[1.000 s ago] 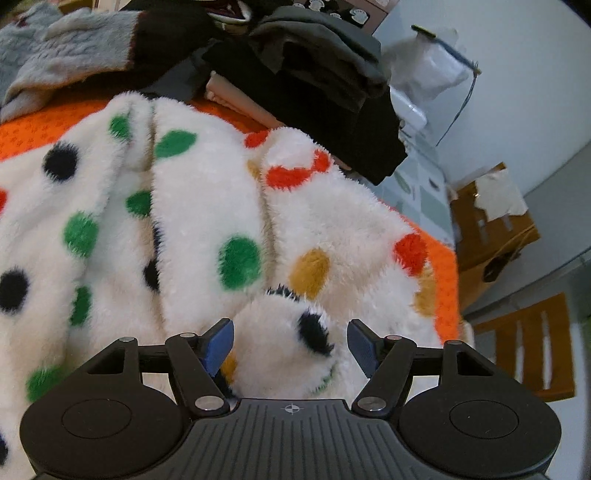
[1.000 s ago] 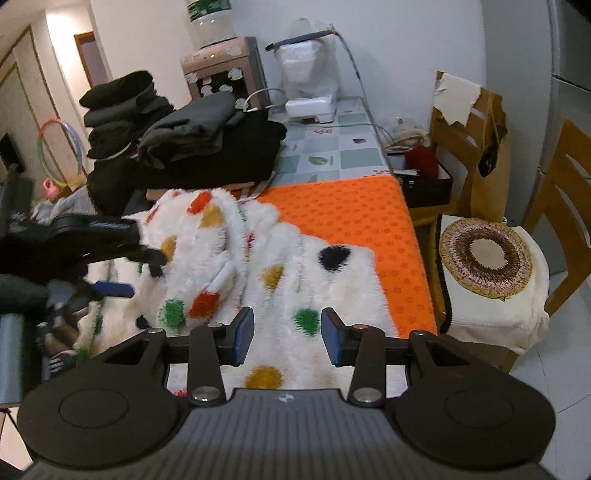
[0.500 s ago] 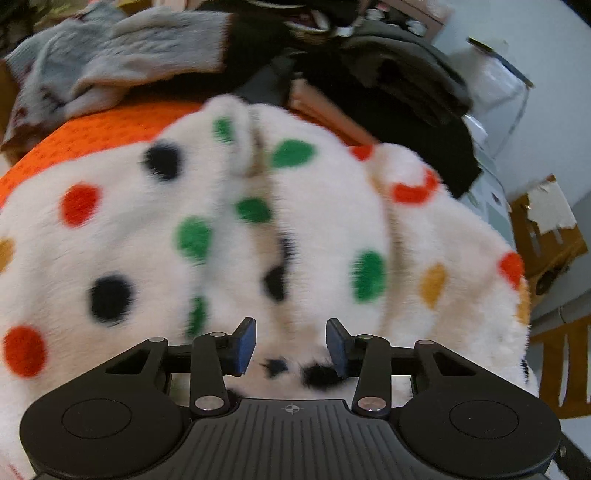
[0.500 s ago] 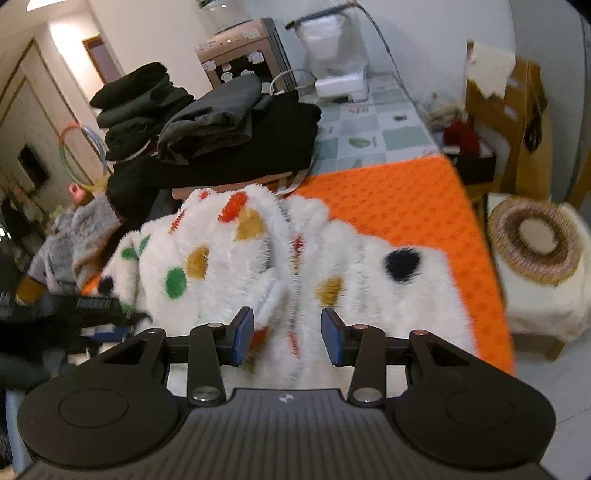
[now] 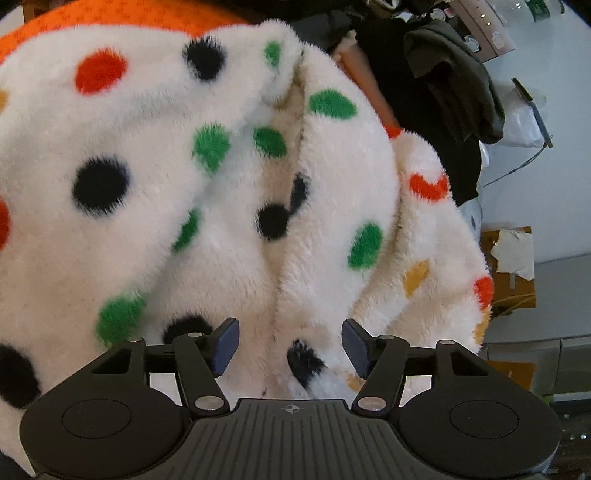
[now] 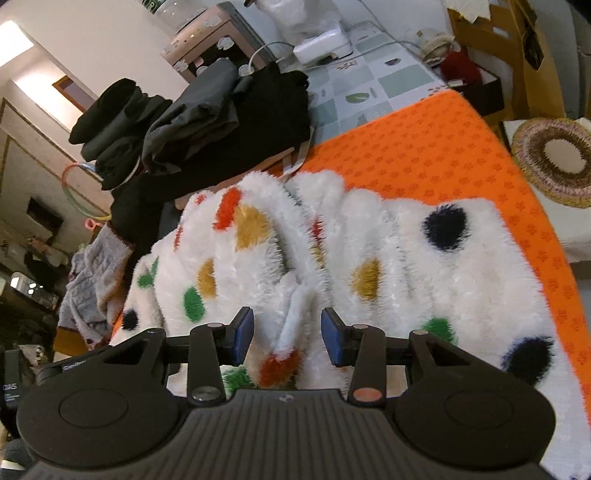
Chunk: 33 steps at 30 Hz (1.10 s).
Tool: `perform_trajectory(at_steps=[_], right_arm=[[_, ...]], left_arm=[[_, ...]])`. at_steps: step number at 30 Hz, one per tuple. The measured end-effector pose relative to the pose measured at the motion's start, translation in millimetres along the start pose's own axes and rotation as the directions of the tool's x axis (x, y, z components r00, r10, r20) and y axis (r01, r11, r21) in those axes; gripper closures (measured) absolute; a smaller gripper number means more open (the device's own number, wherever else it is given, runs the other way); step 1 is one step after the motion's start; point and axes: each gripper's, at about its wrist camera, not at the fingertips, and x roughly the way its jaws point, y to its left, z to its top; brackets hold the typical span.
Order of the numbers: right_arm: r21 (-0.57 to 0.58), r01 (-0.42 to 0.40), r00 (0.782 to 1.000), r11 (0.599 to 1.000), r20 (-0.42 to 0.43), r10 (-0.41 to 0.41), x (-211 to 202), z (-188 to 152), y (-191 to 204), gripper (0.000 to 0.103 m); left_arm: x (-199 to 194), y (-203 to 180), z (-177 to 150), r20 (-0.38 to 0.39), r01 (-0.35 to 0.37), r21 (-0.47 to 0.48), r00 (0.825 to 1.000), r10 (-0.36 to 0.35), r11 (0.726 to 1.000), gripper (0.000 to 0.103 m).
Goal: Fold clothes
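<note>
Orange table cover (image 5: pixel 122 14) edges the left wrist view, where the left gripper (image 5: pixel 290 347) hovers low, jaws apart, over a fluffy spotted garment (image 5: pixel 229 206). Right wrist view: the right gripper (image 6: pixel 287 336), jaws parted, straddles a fold of that garment (image 6: pixel 399 258) heaped on the cover (image 6: pixel 436 147).

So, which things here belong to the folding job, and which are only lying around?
Job:
- white fleece garment with coloured dots
- left gripper, open
- right gripper, open
- orange cloth beneath it

Lying about:
- pile of dark clothes
- grey knit garment
- round woven cushion
- white appliance
</note>
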Motion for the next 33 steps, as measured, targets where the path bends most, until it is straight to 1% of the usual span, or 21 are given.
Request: perform_trajectory(at_steps=[3,4,6,7,8,10,12,14,15,16,18,19,21,23,26,27,28,30,31,32,33], right_arm=[[-0.01,0.003,1.0,1.0,-0.018,-0.003,6.0,-1.0,-0.9,0.057],[-0.015,0.011,1.0,1.0,-0.023,-0.011,8.1,-1.6,-2.4,0.057],[-0.014,0.024,0.999,1.0,-0.034,-0.024,13.3,-3.1,-7.4,0.059],[-0.003,0.02,0.999,1.0,-0.035,-0.02,14.0,-3.5,-10.4,0.069],[0.007,0.016,0.999,1.0,-0.037,-0.015,14.7,-3.9,-13.4,0.083],[0.028,0.007,0.999,1.0,-0.038,-0.006,15.3,-4.4,-18.8,0.09],[0.044,-0.006,1.0,0.999,-0.017,0.007,7.8,-3.3,-18.7,0.093],[0.068,-0.03,0.999,0.997,0.016,0.029,-6.0,-0.3,-15.7,0.094],[0.086,-0.051,0.998,0.995,0.039,0.047,-15.2,2.0,-13.5,0.094],[0.111,-0.087,0.994,0.99,0.071,0.079,-26.8,5.4,-10.4,0.094],[0.147,-0.154,0.982,0.977,0.134,0.134,-49.5,10.2,-3.1,0.094],[0.135,-0.167,0.977,0.977,0.157,0.146,-59.5,6.5,4.1,0.094],[0.111,-0.193,0.965,0.975,0.2,0.168,-79.6,-0.8,18.5,0.094],[0.085,-0.217,0.951,0.972,0.243,0.191,-99.8,-8.0,32.9,0.094],[0.044,-0.251,0.925,0.967,0.305,0.226,-129.9,-19.0,54.5,0.094],[0.03,-0.262,0.915,0.965,0.325,0.238,-140.0,-22.6,61.7,0.094],[0.021,-0.257,0.913,0.966,0.332,0.236,-147.2,-29.7,66.3,0.094],[0.04,-0.17,0.949,0.985,0.276,0.152,-143.7,-58.4,60.1,0.094],[0.047,-0.125,0.963,0.991,0.245,0.109,-140.0,-71.5,54.3,0.093],[0.05,-0.057,0.976,0.997,0.212,0.045,-132.2,-86.8,49.0,0.09],[0.052,0.009,0.984,0.999,0.18,-0.019,-124.3,-101.2,44.1,0.086]], left_arm=[[5.9,4.2,-2.6,-0.032,0.01,-0.022,0.999,-0.01,1.0,0.039],[8.3,6.7,-3.2,-0.042,0.015,-0.033,0.999,-0.017,0.999,0.041],[10.8,12.3,-4.0,-0.044,0.028,-0.035,0.999,-0.029,0.999,0.07],[9.0,14.4,-3.3,-0.036,0.039,-0.033,0.999,-0.041,0.999,0.09],[6.4,16.4,-2.4,-0.026,0.051,-0.031,0.998,-0.052,0.998,0.09],[-8.7,17.6,1.3,0.037,0.073,-0.014,0.997,-0.072,0.997,0.092],[-32.2,14.2,7.9,0.111,0.087,0.017,0.99,-0.088,0.996,0.092],[-65.0,10.8,16.1,0.195,0.112,0.042,0.974,-0.118,0.993,0.092],[-83.7,8.5,21.1,0.233,0.137,0.058,0.961,-0.147,0.989,0.092],[-102.9,6.0,26.2,0.269,0.165,0.075,0.946,-0.179,0.983,0.092],[-141.4,1.1,36.6,0.338,0.218,0.113,0.909,-0.244,0.969,0.092],[-160.1,-3.0,41.0,0.362,0.242,0.145,0.89,-0.279,0.959,0.092],[-188.8,-12.2,44.4,0.38,0.27,0.225,0.861,-0.339,0.936,0.092],[-209.8,-15.5,43.1,0.37,0.278,0.296,0.848,-0.378,0.914,0.092],[-222.1,-7.7,33.2,0.326,0.255,0.383,0.862,-0.388,0.888,0.092],[-221.2,-0.9,29.3,0.307,0.24,0.409,0.872,-0.38,0.881,0.092],[-217.0,9.5,25.1,0.281,0.216,0.426,0.891,-0.356,0.879,0.092],[-200.4,34.1,18.6,0.193,0.198,0.448,0.931,-0.311,0.872,0.091],[-188.2,47.0,13.9,0.153,0.171,0.465,0.951,-0.269,0.869,0.09],[-173.5,60.7,8.9,0.108,0.133,0.481,0.972,-0.209,0.866,0.088],[-163.3,74.0,5.9,0.075,0.108,0.483,0.984,-0.164,0.869,0.088]])
